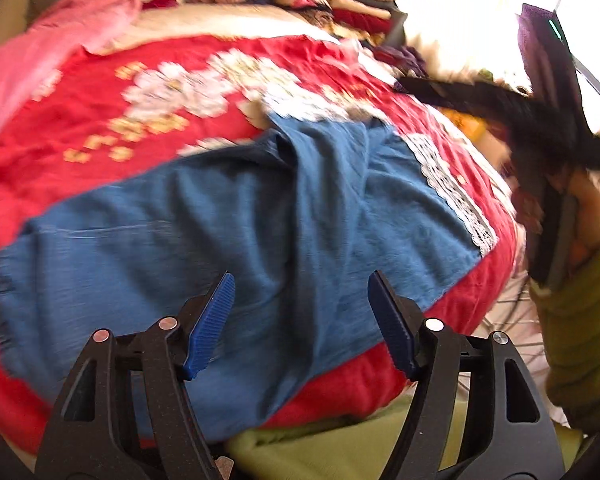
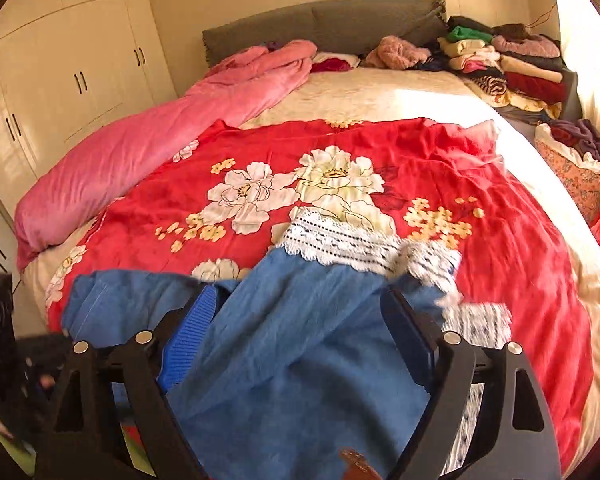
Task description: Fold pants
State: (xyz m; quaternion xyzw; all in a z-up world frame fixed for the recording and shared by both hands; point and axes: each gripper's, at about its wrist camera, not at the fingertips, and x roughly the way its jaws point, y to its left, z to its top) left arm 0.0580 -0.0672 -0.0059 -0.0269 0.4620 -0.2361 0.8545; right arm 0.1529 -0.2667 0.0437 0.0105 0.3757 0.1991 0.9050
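A: Lying across the red floral bedspread point(image 2: 440, 168): blue pants point(image 2: 300, 340), lace hems point(image 2: 340, 244) far end.

B: Left gripper point(image 1: 301, 312) spread, empty, above them. Right gripper point(image 2: 300, 332) spread, denim between fingers, unclamped.

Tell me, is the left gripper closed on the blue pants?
No, the left gripper is open, its blue pads apart above the blue pants.

Bare red cover point(image 2: 512, 200) ahead of the pants point(image 2: 300, 340) gives me room. Pink quilt point(image 2: 148, 136) blocks left; clothes stacks point(image 2: 512, 68) and a basket point(image 2: 576, 172) crowd the right.
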